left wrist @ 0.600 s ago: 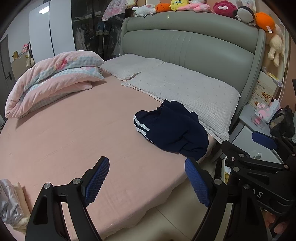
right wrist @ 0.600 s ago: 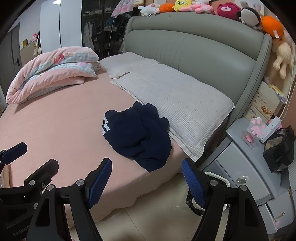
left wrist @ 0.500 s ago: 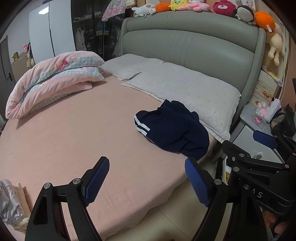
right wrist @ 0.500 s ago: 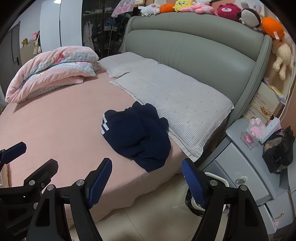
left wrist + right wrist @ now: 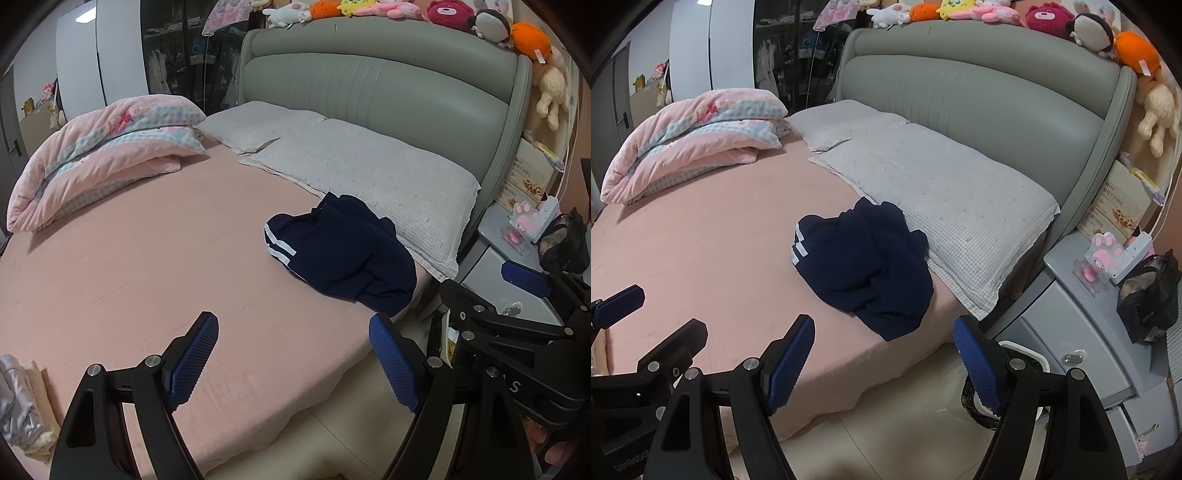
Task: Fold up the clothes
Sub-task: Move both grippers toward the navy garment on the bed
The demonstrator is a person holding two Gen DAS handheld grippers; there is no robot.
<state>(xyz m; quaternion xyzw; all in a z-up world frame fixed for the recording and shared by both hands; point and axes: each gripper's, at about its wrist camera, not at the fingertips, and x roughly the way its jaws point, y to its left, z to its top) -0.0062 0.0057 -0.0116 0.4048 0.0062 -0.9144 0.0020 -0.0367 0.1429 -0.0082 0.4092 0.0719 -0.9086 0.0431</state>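
A crumpled navy garment with white stripes (image 5: 343,254) lies on the pink bed (image 5: 147,280) near its right edge, partly on a white pillow; it also shows in the right wrist view (image 5: 864,266). My left gripper (image 5: 293,360) is open and empty, held over the bed's near edge, well short of the garment. My right gripper (image 5: 882,363) is open and empty, over the bed edge and floor, below the garment. The right gripper (image 5: 524,277) shows in the left wrist view; the left gripper's fingertip (image 5: 617,308) shows in the right wrist view.
A folded pink quilt (image 5: 99,155) lies at the far left. Two white pillows (image 5: 369,177) rest against the grey headboard (image 5: 388,92) topped with plush toys. A grey nightstand (image 5: 1100,317) stands right of the bed. Folded pale clothes (image 5: 22,402) lie at the bed's near left.
Both views have shifted very slightly; the garment lies unchanged and both grippers stay open.
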